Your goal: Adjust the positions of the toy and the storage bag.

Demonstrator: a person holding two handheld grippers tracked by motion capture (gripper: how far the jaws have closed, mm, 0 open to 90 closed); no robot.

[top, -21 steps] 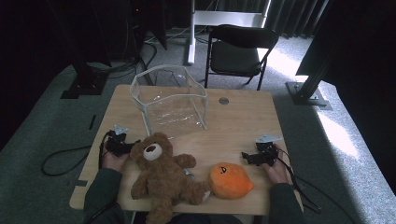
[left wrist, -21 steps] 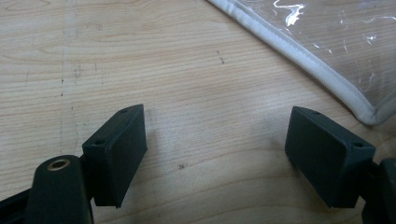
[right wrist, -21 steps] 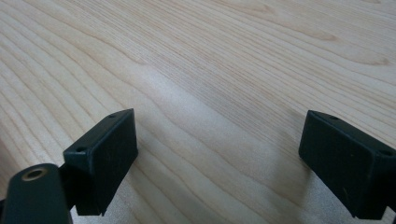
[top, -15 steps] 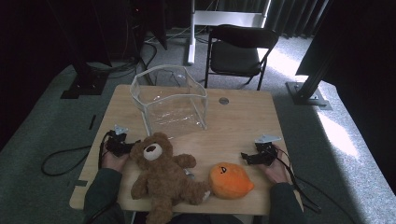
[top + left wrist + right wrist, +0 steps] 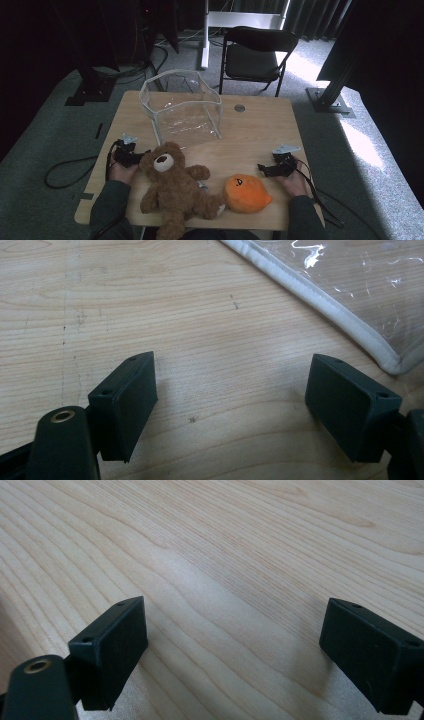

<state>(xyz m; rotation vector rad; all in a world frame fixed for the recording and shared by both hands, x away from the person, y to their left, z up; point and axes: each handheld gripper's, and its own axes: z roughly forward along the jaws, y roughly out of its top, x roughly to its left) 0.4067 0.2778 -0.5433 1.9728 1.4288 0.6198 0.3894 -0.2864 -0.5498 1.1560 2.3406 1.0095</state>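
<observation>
A brown teddy bear (image 5: 172, 192) lies on its back at the near edge of the wooden table (image 5: 260, 127). To its right sits an orange plush toy (image 5: 246, 193). A clear plastic bin (image 5: 182, 107) with a white rim stands behind the bear. My left gripper (image 5: 137, 156) rests on the table just left of the bear's head, jaws wide open over bare wood (image 5: 230, 385), the bin's rim (image 5: 320, 295) ahead of it. On the table right of the orange toy rests my right gripper (image 5: 264, 170), open as well (image 5: 232, 650), nothing between its jaws.
A small round grommet (image 5: 239, 108) sits in the table near its far edge. A black folding chair (image 5: 255, 55) stands beyond the table. Cables (image 5: 65, 172) trail off the left side onto the carpet, and a metal post base (image 5: 330, 100) stands at the right.
</observation>
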